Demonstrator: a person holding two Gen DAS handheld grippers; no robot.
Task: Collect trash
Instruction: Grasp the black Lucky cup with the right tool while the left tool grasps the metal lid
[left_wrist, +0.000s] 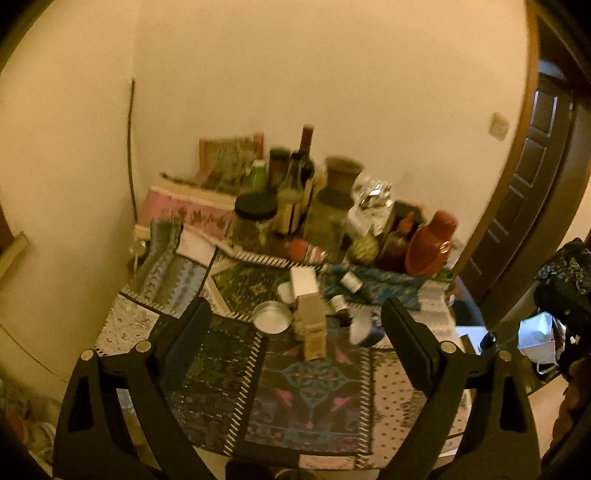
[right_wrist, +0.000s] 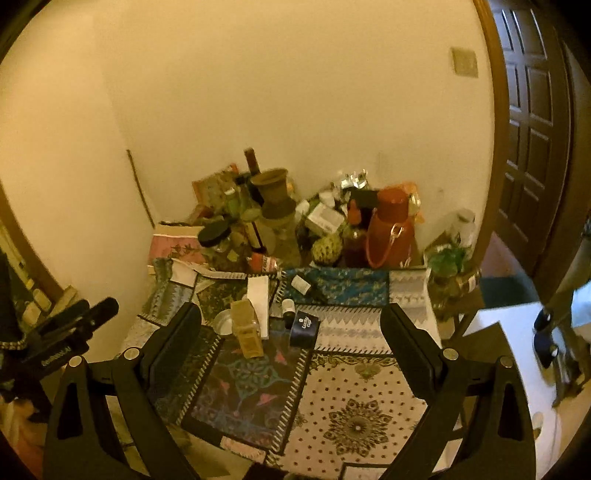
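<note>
Patchwork cloth (left_wrist: 314, 398) fills my left wrist view, spread over the table beneath the left gripper (left_wrist: 295, 325), whose fingers stand wide apart and hold nothing. Straight ahead, between the fingertips and a little beyond them, sits a small cluster of loose items: a tan carton (left_wrist: 314, 325) standing upright, a white box (left_wrist: 303, 282) just behind it, and a round shallow tin (left_wrist: 271, 316) touching the carton's left side. To the right of the carton, near my right finger, lies a dark blue box (left_wrist: 365, 328), blurred, with two small vials (left_wrist: 350, 280) farther off. Well beyond all this, bottles and jars crowd against the wall, a red flask (left_wrist: 432, 243) on their right.

From the right wrist view, the right gripper (right_wrist: 291, 323) is likewise spread wide and empty above the same cloth (right_wrist: 354, 398). The cluster lies ahead and left of centre between the fingers: the tan carton (right_wrist: 246, 332) leans close to my left finger, the white box (right_wrist: 258, 299) behind it, the tin (right_wrist: 223, 321) at its left. The dark blue box (right_wrist: 304, 326) stands almost midway between the fingertips, with a small vial (right_wrist: 288, 306) just behind it. At the far left edge I see the other gripper (right_wrist: 74, 325) hovering beside the table. The red flask (right_wrist: 391, 229) stands well beyond.
</note>
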